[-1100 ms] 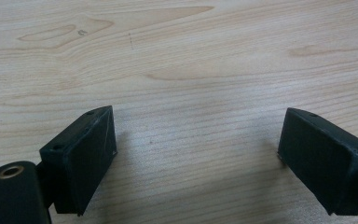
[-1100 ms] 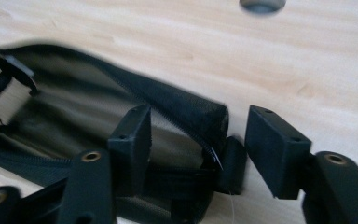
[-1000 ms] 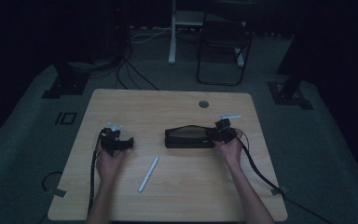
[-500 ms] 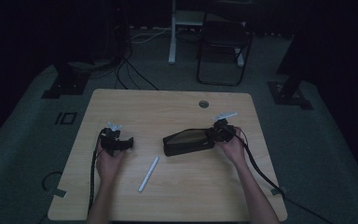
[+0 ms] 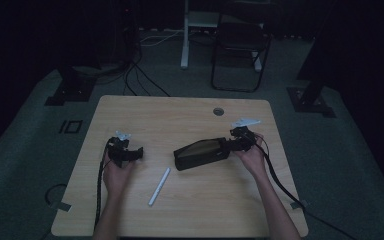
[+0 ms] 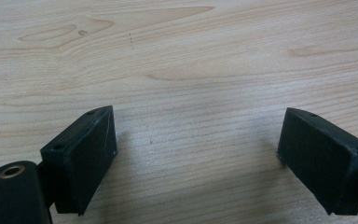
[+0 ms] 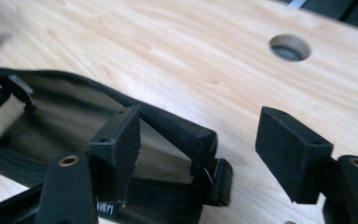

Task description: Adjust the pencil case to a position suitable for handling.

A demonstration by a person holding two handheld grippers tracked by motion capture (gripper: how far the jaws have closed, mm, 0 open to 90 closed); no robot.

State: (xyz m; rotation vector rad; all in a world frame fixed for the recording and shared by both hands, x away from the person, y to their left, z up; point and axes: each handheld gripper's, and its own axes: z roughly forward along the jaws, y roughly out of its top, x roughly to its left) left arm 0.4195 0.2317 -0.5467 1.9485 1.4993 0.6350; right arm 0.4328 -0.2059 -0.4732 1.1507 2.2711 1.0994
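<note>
A black zip pouch (image 5: 200, 153) lies tilted on the wooden table (image 5: 180, 115), its mouth toward my right gripper (image 5: 236, 141). In the right gripper view the pouch (image 7: 65, 116) is unzipped and gapes. My right gripper (image 7: 200, 128) is open, one jaw inside the mouth and the other outside, so the padded rim runs between them. A white pen (image 5: 159, 186) lies in front of the pouch. My left gripper (image 5: 126, 151) rests at the table's left, open over bare wood (image 6: 196, 135) with nothing between its jaws.
A round cable hole (image 5: 218, 111) sits in the table's far edge, also close beyond the right jaws (image 7: 289, 46). Something pale shows deep inside the pouch (image 7: 0, 122). A folding chair (image 5: 240, 47) and stand bases stand on the floor beyond the table.
The pouch has swung from lying level to a tilt, its left end nearer the person. My right gripper has shifted slightly away with the pouch's end. The left gripper has stayed put.
</note>
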